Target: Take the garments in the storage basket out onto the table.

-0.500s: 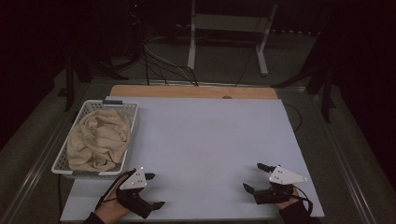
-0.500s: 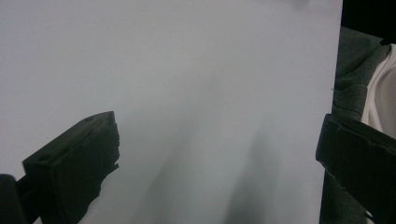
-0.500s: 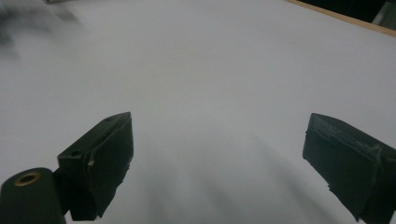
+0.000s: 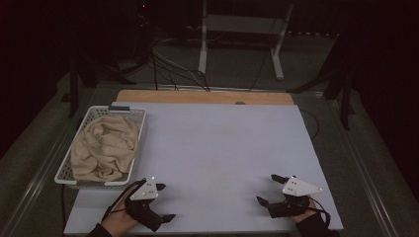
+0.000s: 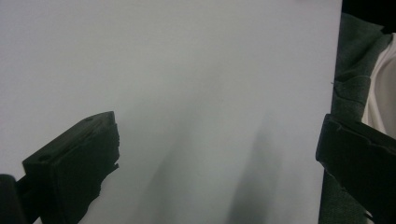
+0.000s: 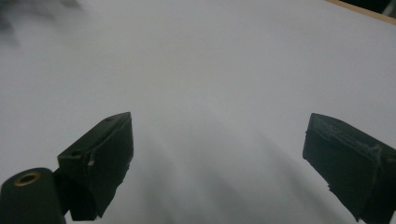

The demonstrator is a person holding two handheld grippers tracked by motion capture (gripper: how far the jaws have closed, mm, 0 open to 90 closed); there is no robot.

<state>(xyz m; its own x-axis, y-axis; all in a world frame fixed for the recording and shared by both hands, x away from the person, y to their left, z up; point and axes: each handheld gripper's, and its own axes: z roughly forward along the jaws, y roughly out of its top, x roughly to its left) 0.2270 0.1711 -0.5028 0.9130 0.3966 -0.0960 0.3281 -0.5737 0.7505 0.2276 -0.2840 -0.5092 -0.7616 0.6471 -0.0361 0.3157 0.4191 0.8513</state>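
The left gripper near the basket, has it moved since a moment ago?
No. The left gripper sits at the same spot below the basket corner, fingers open.

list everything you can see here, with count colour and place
basket: 1, white, left edge of the table
cloth: 1, beige, crumpled inside the basket
table: 1, pale grey top with a wooden strip along the far edge
stand: 1, white legs, on the floor beyond the table
cables: several, dark, on the floor beyond the table
left gripper: 1, black with a grey plate, near left of the table, jaws open, nothing between them
right gripper: 1, black with a grey plate, near right of the table, jaws open, nothing between them
hands: 2, one on each gripper, at the near edge
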